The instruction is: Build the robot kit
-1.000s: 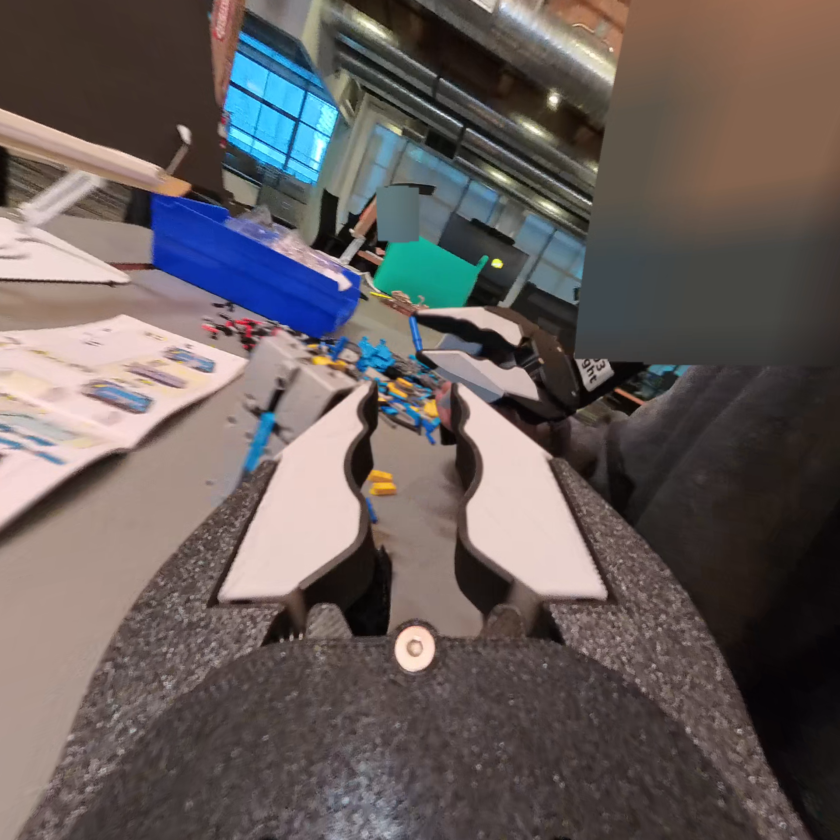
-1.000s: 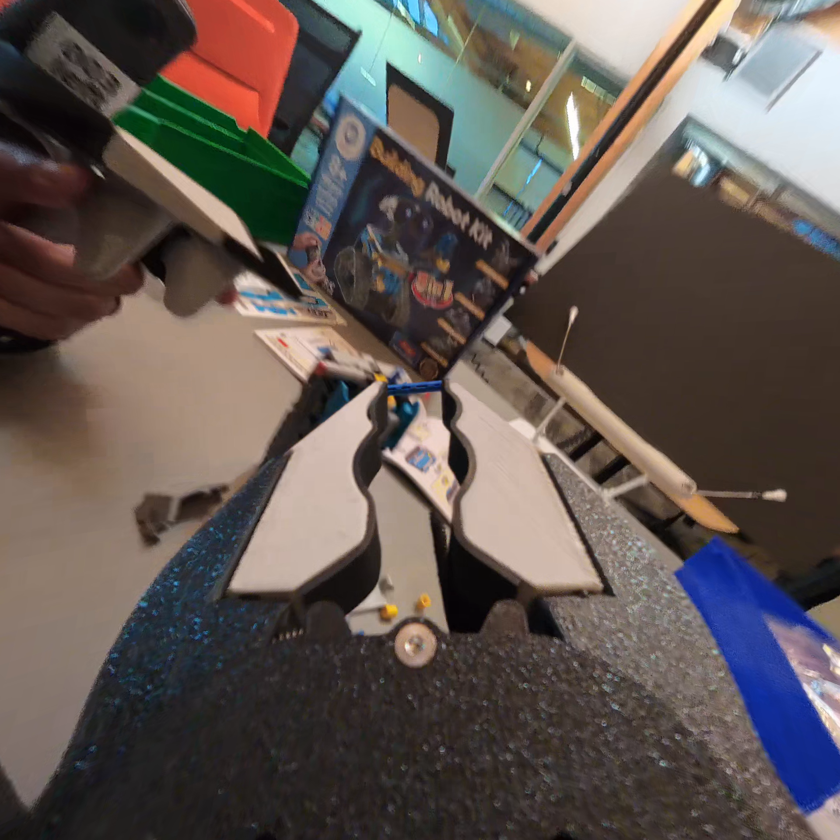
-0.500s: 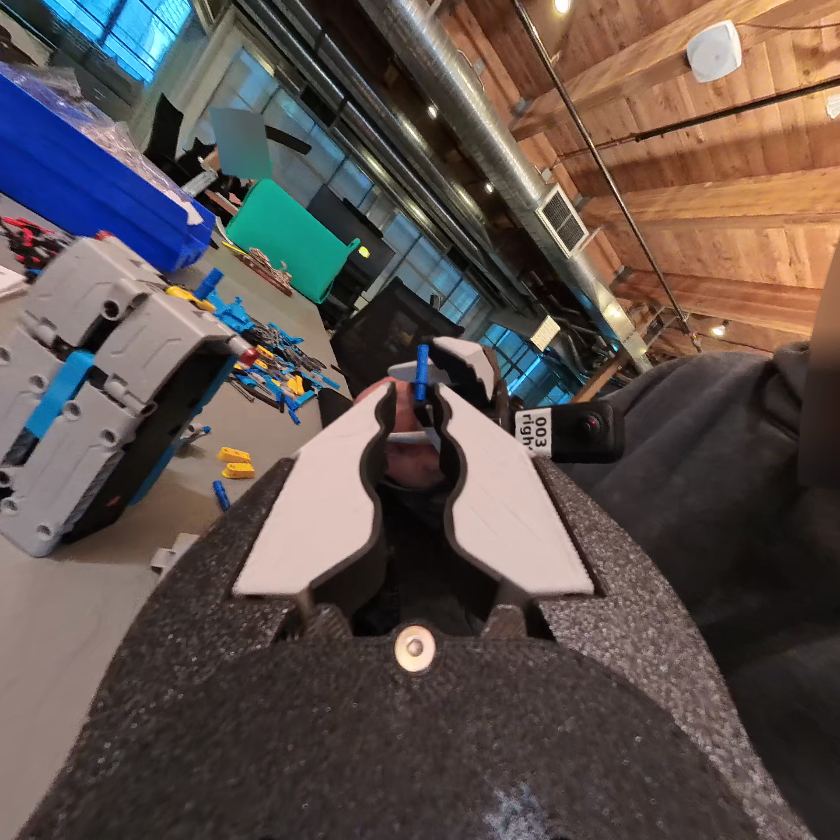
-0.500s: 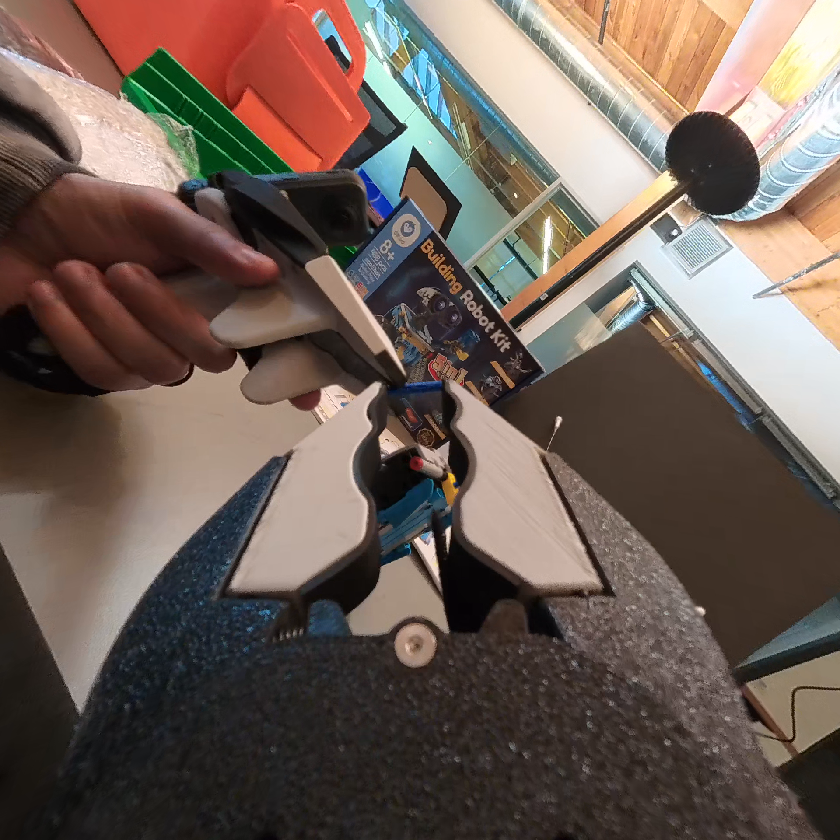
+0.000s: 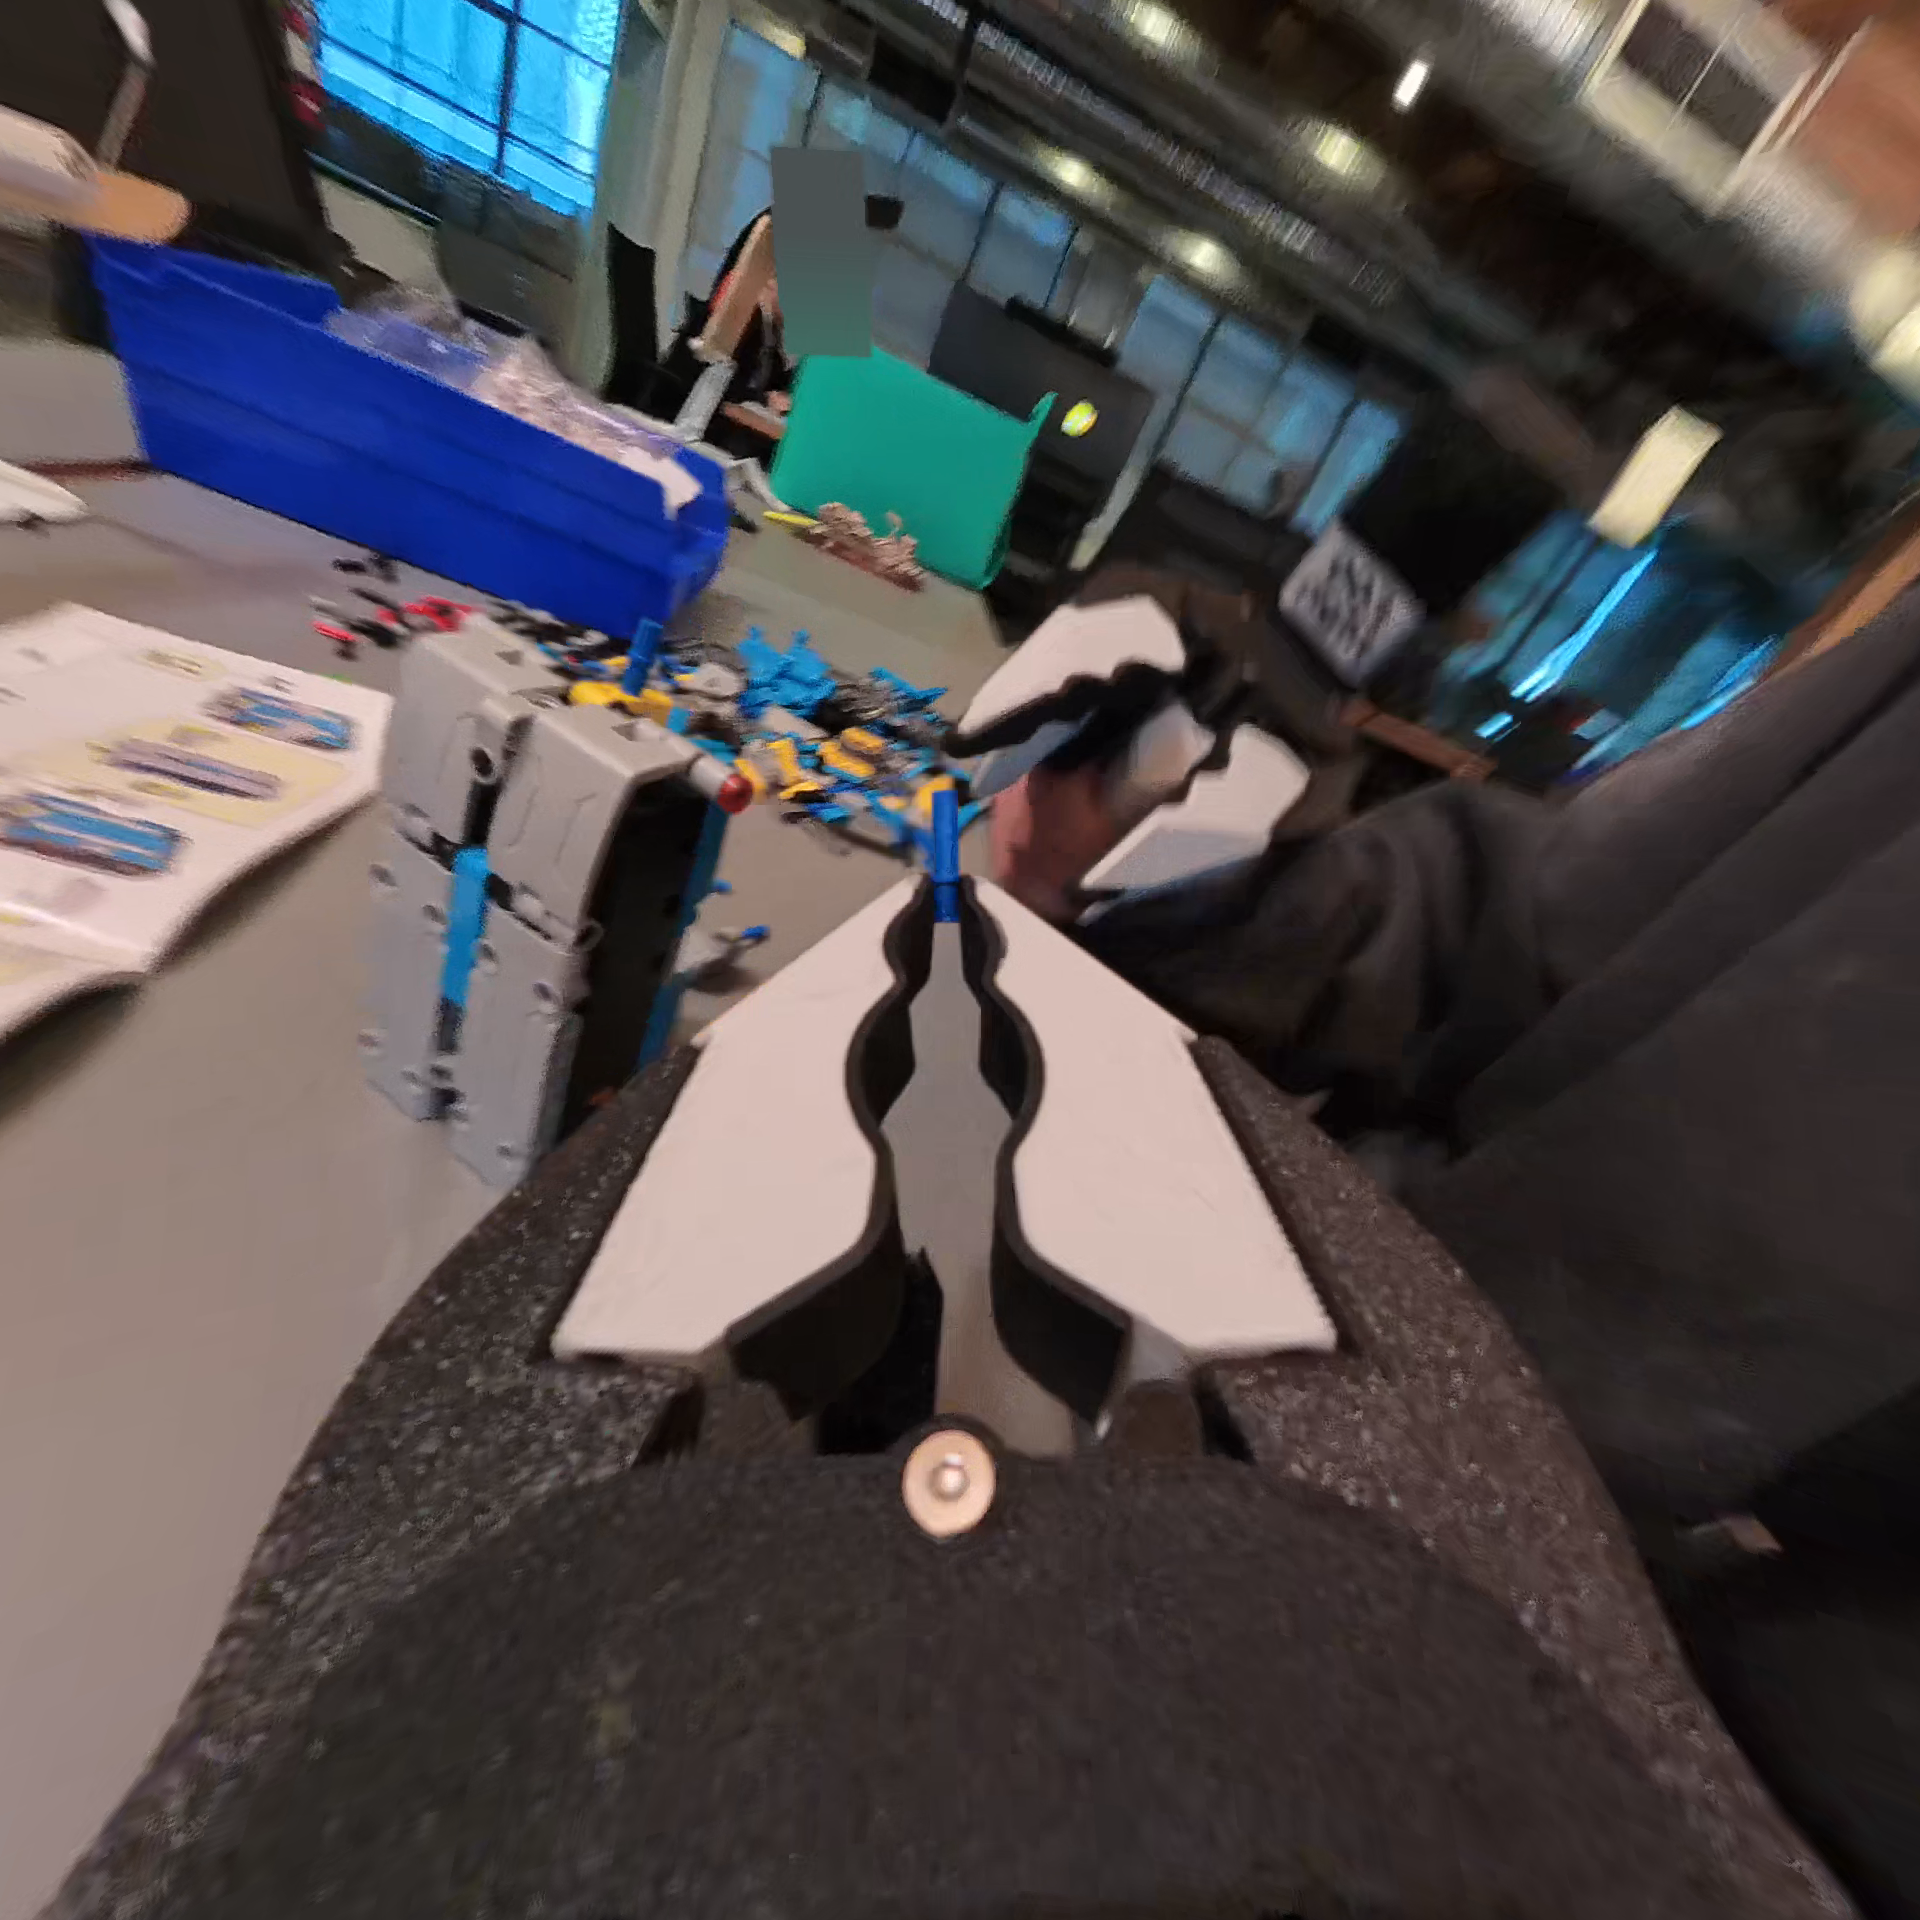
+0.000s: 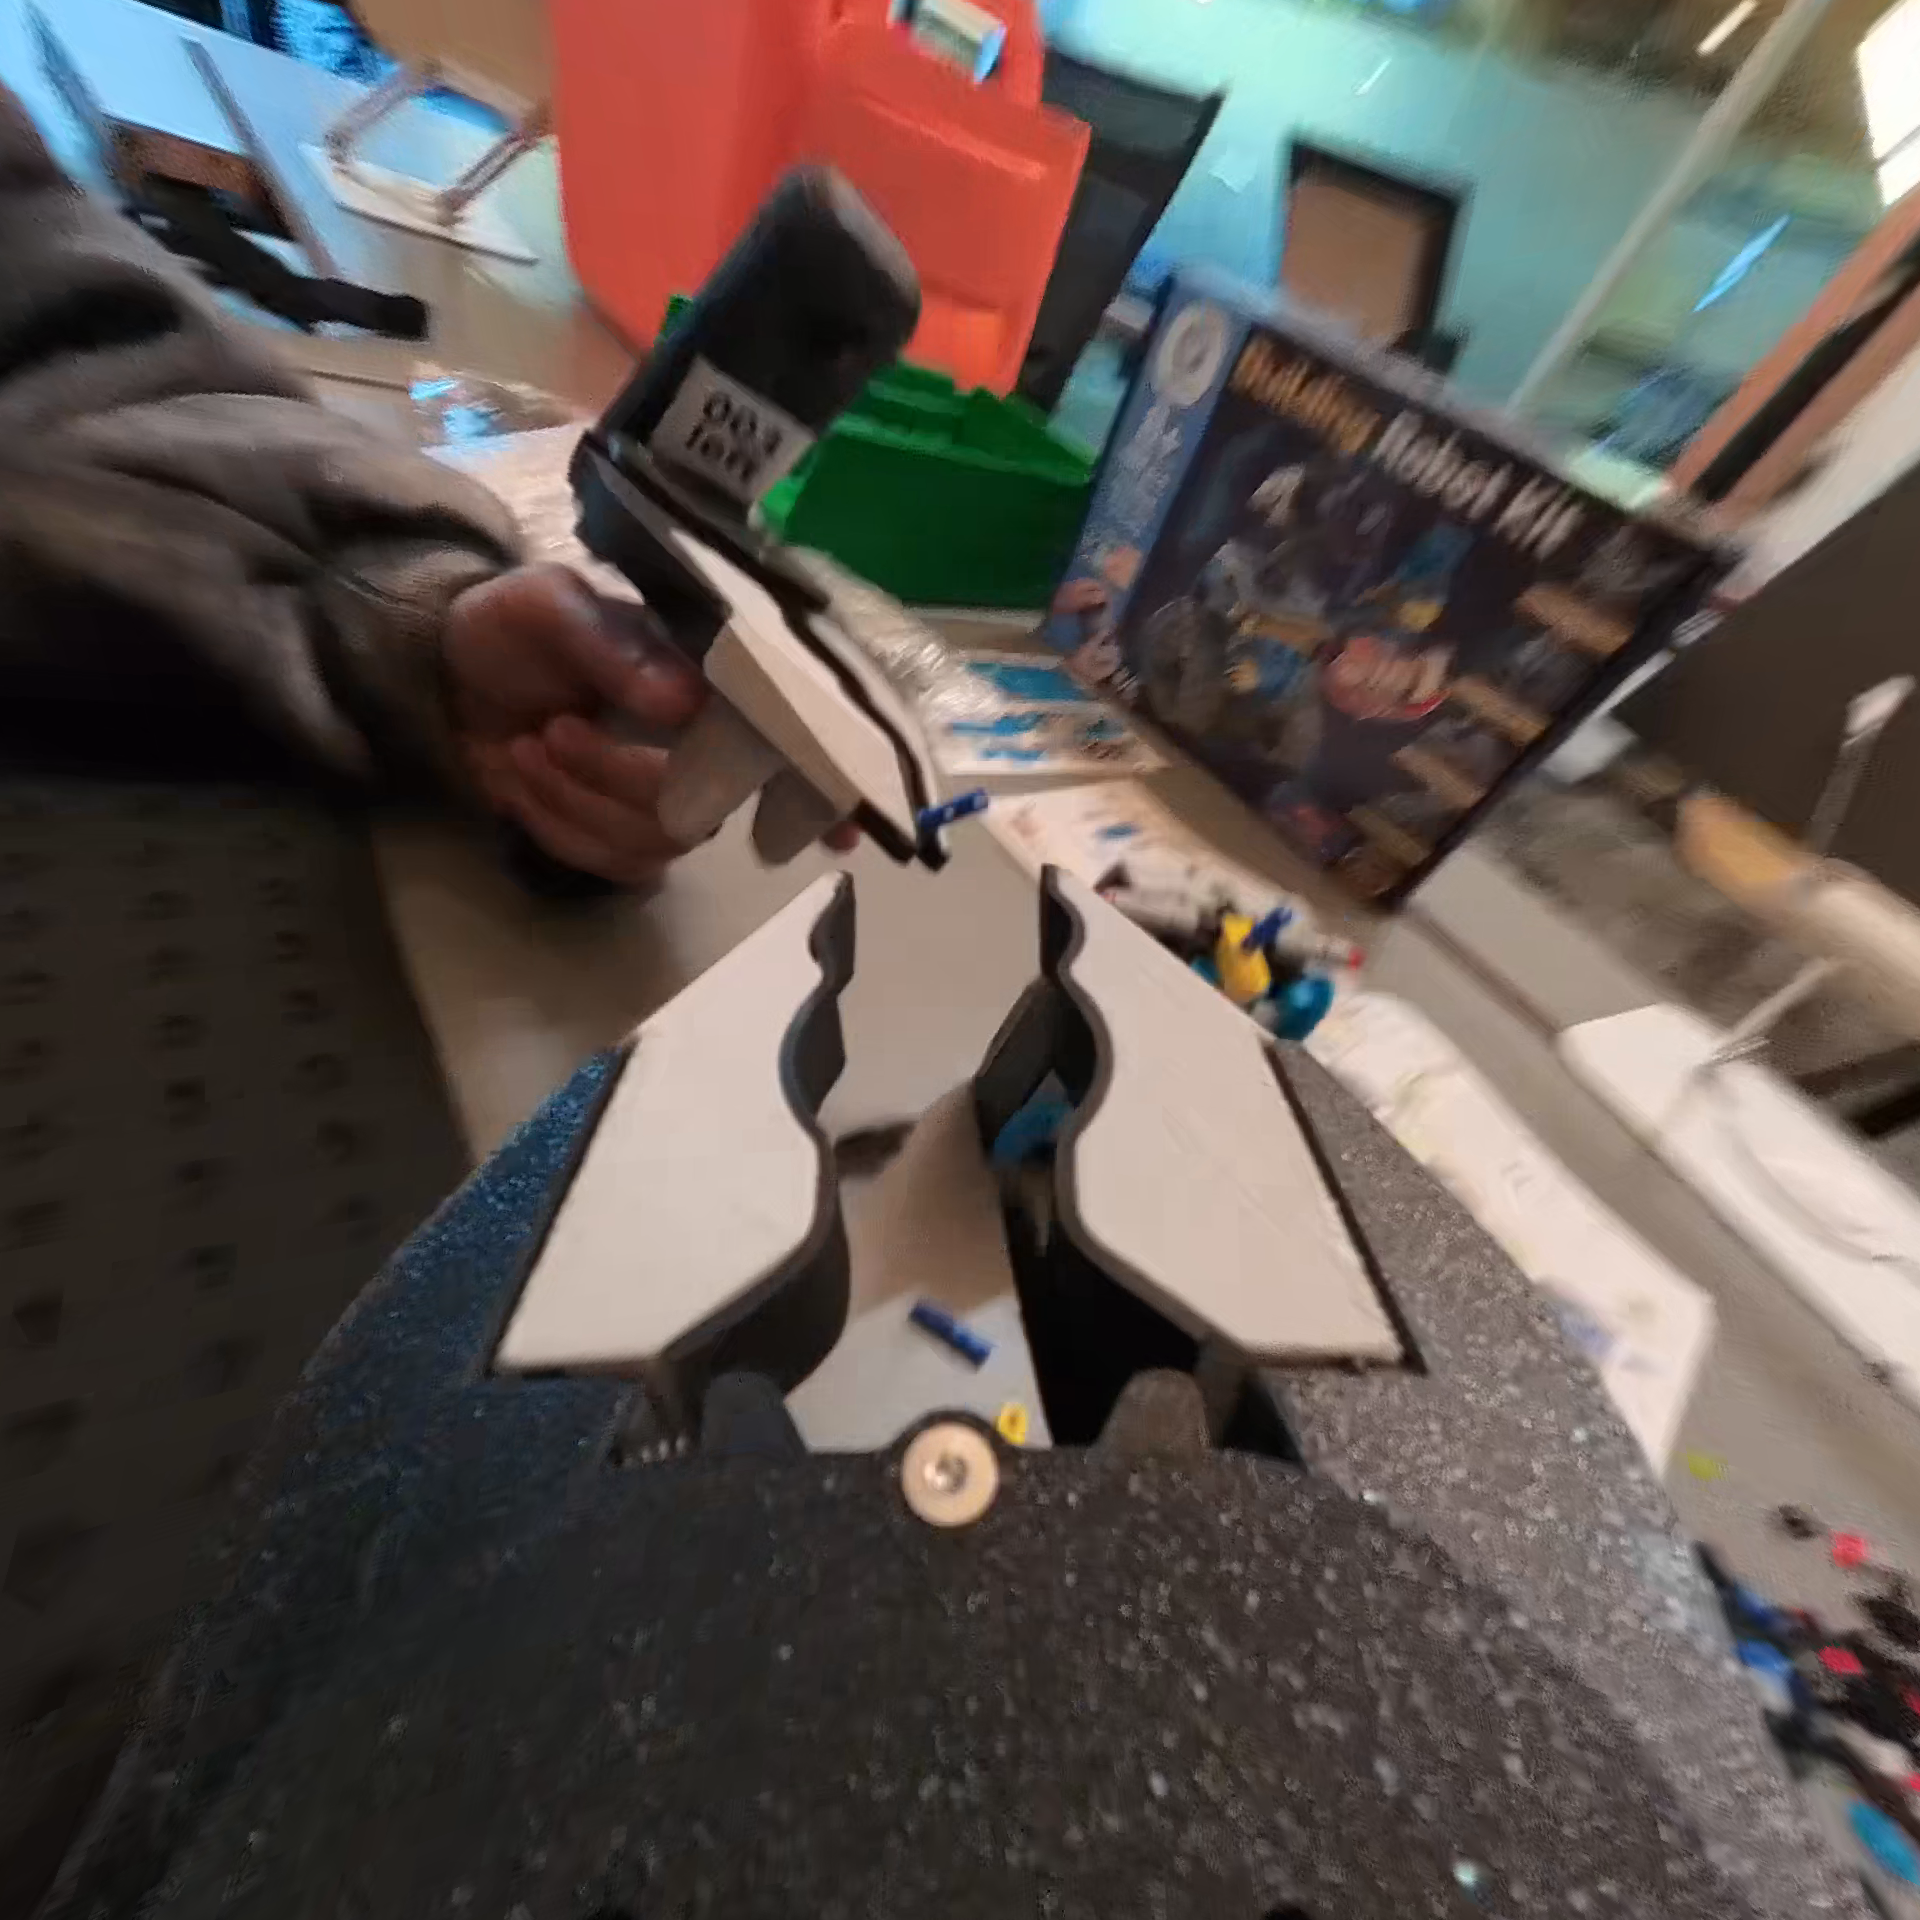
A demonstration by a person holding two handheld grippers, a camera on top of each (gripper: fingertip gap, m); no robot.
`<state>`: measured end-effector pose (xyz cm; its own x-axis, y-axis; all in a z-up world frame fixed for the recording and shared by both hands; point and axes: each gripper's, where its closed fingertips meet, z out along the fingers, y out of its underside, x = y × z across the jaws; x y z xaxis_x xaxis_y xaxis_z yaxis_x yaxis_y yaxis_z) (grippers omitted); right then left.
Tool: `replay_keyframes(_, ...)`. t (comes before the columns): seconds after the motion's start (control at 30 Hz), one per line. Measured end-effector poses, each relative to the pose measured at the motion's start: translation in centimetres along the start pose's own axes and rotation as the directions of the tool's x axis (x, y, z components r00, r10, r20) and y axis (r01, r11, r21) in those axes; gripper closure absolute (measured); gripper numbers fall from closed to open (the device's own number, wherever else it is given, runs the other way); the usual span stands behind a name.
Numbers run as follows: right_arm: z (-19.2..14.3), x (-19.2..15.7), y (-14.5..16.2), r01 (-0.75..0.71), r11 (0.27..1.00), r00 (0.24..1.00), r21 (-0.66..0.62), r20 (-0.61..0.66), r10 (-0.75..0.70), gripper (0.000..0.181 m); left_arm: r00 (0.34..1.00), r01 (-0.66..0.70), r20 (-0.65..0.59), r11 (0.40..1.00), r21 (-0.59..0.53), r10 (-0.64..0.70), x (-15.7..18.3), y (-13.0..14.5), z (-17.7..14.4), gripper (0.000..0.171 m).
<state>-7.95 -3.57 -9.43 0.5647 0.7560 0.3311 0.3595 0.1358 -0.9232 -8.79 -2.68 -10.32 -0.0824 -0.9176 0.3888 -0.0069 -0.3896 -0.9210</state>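
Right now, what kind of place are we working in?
Probably a shared workshop or office set up for toy-kit building: a grey table strewn with small plastic parts, a kit box, storage bins, exposed ceiling ducts.

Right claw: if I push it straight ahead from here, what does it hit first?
Probably the left claw, which holds a blue pin just beyond the open right claw. Depth is unclear, so it might pass under and reach the table.

L tool (image 5: pixel 943 902) pinched, R tool (image 6: pixel 945 914) agape
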Motion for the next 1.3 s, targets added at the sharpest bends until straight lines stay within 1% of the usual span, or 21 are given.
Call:
replay_keyframes(0.03,-0.5,0.4,0.9,-0.059,0.997,0.996,-0.049,0.062,0.062,0.148,0.994,-0.095,0.042,0.995,-0.042,0.097,-0.3,0.5,0.1,0.168)
replay_keyframes(0.07,-1.1,0.9,2.1,-0.113,0.987,0.987,-0.115,0.102,0.125,0.151,0.973,-0.204,0.09,0.974,-0.097,0.213,-0.8,1.1,0.1,0.168)
replay_keyframes(0.13,-2.2,1.0,5.5,-0.194,0.935,0.946,-0.298,0.195,0.259,0.149,0.895,-0.379,0.169,0.903,-0.204,0.413,-1.8,2.0,0.3,0.168)
replay_keyframes(0.2,-2.9,2.5,8.5,-0.209,0.886,0.944,-0.413,0.15,0.293,0.147,0.848,-0.456,0.174,0.856,-0.243,0.501,-1.7,2.6,0.5,0.168)
replay_keyframes(0.23,-3.2,3.4,9.3,-0.198,0.879,0.954,-0.433,0.121,0.274,0.147,0.839,-0.471,0.168,0.846,-0.251,0.517,-1.5,2.8,0.6,0.168)
replay_keyframes(0.3,-3.8,6.4,10.6,-0.233,0.869,0.967,-0.436,-0.005,0.257,0.156,0.832,-0.484,0.161,0.836,-0.257,0.531,-1.4,2.9,0.6,0.168)
replay_keyframes(0.37,-3.9,8.9,12.4,-0.321,0.827,0.947,-0.461,-0.138,0.291,0.158,0.83,-0.482,0.17,0.837,-0.258,0.531,-1.5,2.9,0.6,0.168)
replay_keyframes(0.43,-3.4,10.3,14.4,-0.362,0.789,0.932,-0.497,-0.21,0.296,0.159,0.836,-0.472,0.172,0.843,-0.259,0.521,-1.7,2.9,0.6,0.168)
replay_keyframes(0.53,-2.6,10.9,16.8,-0.346,0.734,0.938,-0.585,-0.219,0.268,0.159,0.84,-0.469,0.166,0.845,-0.255,0.516,-1.6,2.9,0.6,0.168)
replay_keyframes(0.57,-2.2,11.1,17.0,-0.35,0.729,0.937,-0.589,-0.225,0.268,0.159,0.839,-0.472,0.166,0.845,-0.253,0.518,-1.6,2.9,0.6,0.168)
replay_keyframes(0.67,-1.5,10.8,17.0,-0.406,0.719,0.913,-0.564,-0.216,0.345,0.159,0.84,-0.476,0.16,0.845,-0.242,0.519,-1.4,2.8,0.5,0.168)
replay_keyframes(0.77,-1.8,11.0,17.6,-0.383,0.719,0.924,-0.58,-0.23,0.307,0.161,0.847,-0.468,0.155,0.852,-0.236,0.508,-1.4,2.7,0.5,0.168)
replay_keyframes(0.83,-1.6,11.0,17.5,-0.394,0.722,0.919,-0.569,-0.229,0.321,0.162,0.85,-0.466,0.15,0.853,-0.235,0.505,-1.4,2.7,0.5,0.168)
replay_keyframes(0.93,-1.5,10.8,18.1,-0.395,0.708,0.918,-0.586,-0.221,0.33,0.173,0.849,-0.466,0.152,0.853,-0.234,0.506,-1.4,2.7,0.5,0.168)
replay_keyframes(1.03,-1.7,11.2,17.6,-0.389,0.721,0.921,-0.574,-0.23,0.314,0.174,0.852,-0.462,0.156,0.857,-0.226,0.5,-1.4,2.6,0.5,0.168)
replay_keyframes(1.07,-1.6,11.4,16.4,-0.399,0.749,0.917,-0.529,-0.234,0.324,0.174,0.855,-0.457,0.159,0.861,-0.223,0.494,-1.5,2.5,0.5,0.168)
replay_keyframes(1.1,-1.2,10.9,14.2,-0.431,0.779,0.902,-0.455,-0.2,0.382,0.174,0.86,-0.448,0.162,0.868,-0.217,0.484,-1.5,2.5,0.5,0.168)
replay_keyframes(1.17,-0.3,8.2,7.7,-0.505,0.829,0.854,-0.24,0.0,0.52,0.175,0.868,-0.435,0.161,0.876,-0.21,0.47,-1.5,2.4,0.6,0.168)
replay_keyframes(1.2,-0.1,6.6,4.7,-0.551,0.822,0.817,-0.145,0.105,0.566,0.175,0.87,-0.431,0.16,0.878,-0.208,0.466,-1.5,2.4,0.6,0.168)
replay_keyframes(1.23,0.2,5.0,2.6,-0.607,0.791,0.77,-0.083,0.184,0.611,0.174,0.873,-0.429,0.158,0.88,-0.202,0.462,-1.5,2.3,0.5,0.168)
replay_keyframes(1.3,1.2,2.6,1.2,-0.669,0.741,0.711,-0.052,0.244,0.659,0.174,0.878,-0.428,0.15,0.886,-0.178,0.454,-1.2,2.1,0.4,0.168)
